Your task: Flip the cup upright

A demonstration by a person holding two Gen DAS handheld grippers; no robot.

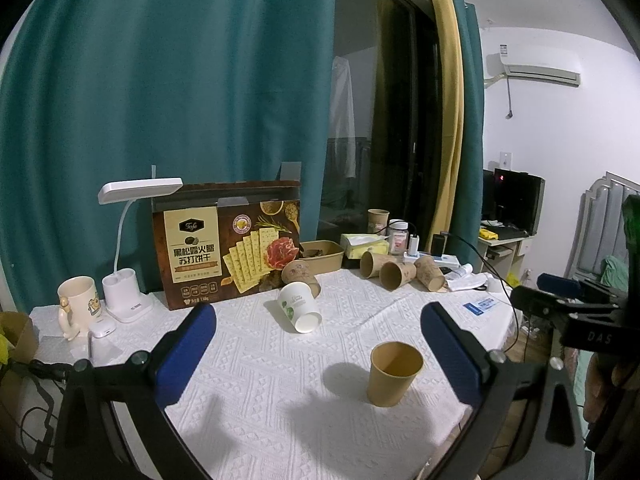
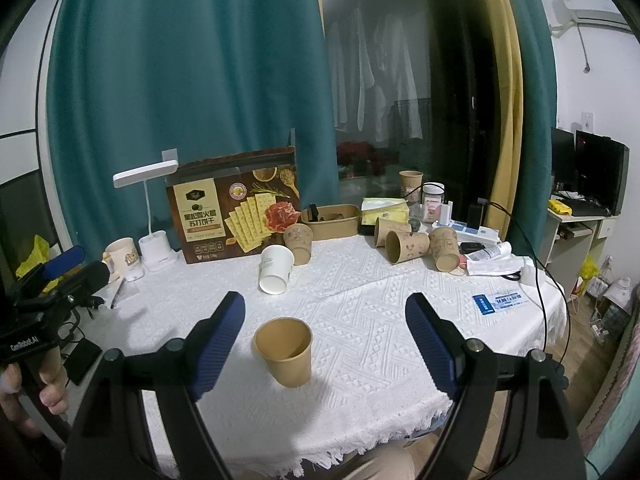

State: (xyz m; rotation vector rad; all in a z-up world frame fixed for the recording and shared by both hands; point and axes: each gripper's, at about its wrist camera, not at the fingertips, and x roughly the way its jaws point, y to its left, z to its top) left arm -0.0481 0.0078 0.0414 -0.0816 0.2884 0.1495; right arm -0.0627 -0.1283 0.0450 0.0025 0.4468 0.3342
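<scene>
Behind the upright brown cup (image 2: pixel 284 350), a "Tafe" cracker box (image 2: pixel 236 216) stands on white tablecloth (image 2: pixel 360 320); left gripper (image 1: pixel 318 354) and right gripper (image 2: pixel 326 344) both gape wide, empty.

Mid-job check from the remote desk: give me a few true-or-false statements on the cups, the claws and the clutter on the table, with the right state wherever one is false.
1. The plain brown cup nearest the claws stands upright with its mouth up. True.
2. The right claw is clamped on that cup. False: its jaws stand open and the cup sits between them, untouched.
3. The white cup lies on its side. True.
4. The left claw holds the white cup. False: it is open and empty, and the cup lies beyond it.
5. The cracker box lies flat on the tablecloth. False: it stands on edge beside the desk lamp.
</scene>
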